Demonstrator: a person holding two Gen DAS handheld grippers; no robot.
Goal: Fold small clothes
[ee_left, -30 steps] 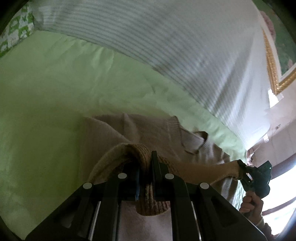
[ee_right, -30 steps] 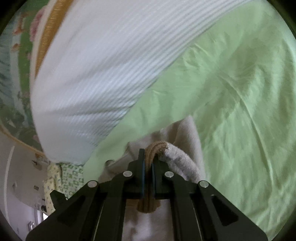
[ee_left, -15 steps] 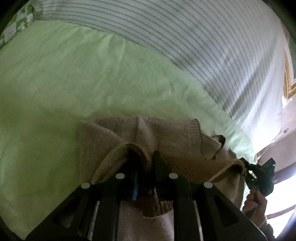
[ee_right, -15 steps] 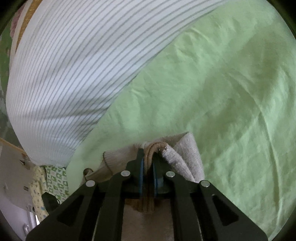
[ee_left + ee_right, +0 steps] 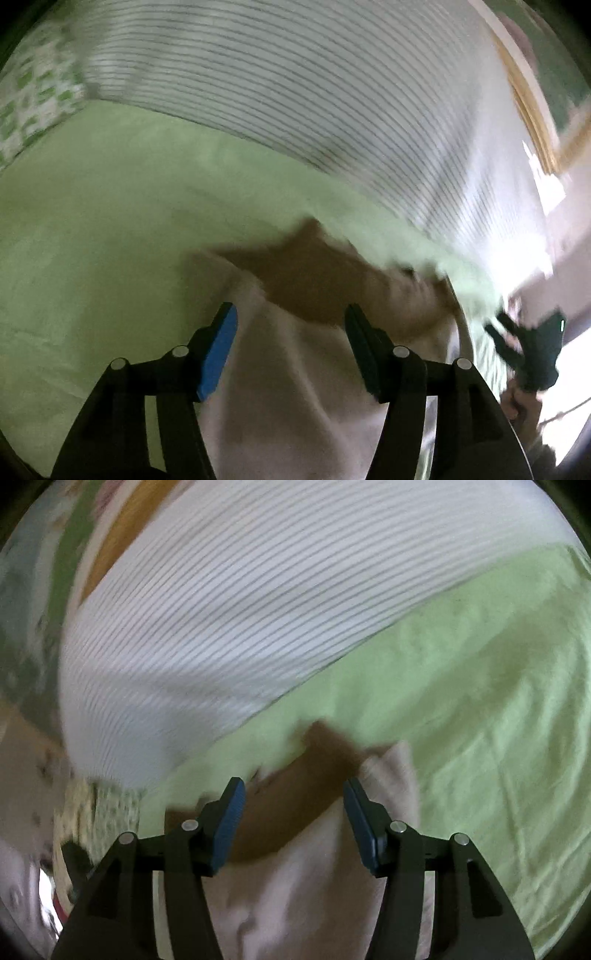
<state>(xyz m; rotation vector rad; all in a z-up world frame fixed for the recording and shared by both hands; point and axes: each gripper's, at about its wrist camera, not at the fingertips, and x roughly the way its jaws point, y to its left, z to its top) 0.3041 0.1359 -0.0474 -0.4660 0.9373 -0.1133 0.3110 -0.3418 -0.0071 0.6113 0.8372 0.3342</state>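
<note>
So both views were pretty smeared, but the layout was readable. The small beige knitted sweater with the brown ribbed band lay on the light green bed sheet, right under both tools. The left tongs had their jaws opening, blue pads clear of the knit, with the brown band showing in the gap but nothing pinched. Same deal with the right tongs: jaws opening, sweater lying loose beneath and between them, pads not pressing on it.

Room-wise, the sheet ran wide and bare off the sweater's right edge in the right wrist view, just wrinkles. In the left wrist view the open green stretch was off to the left of the garment's edge. Ahead of the sweater only a narrow strip of sheet showed before the big white cover with thin grey stripes, which bulged up like a wall along the far side. That striped cover was the main thing boxing in the far edge.

Other stuff: a green-and-white patterned fabric at the far left corner, a gold picture frame up on the wall. The right tool, blurry, sat at the edge of the left view with the person's hand gripping it, just beside the sweater's right side.
</note>
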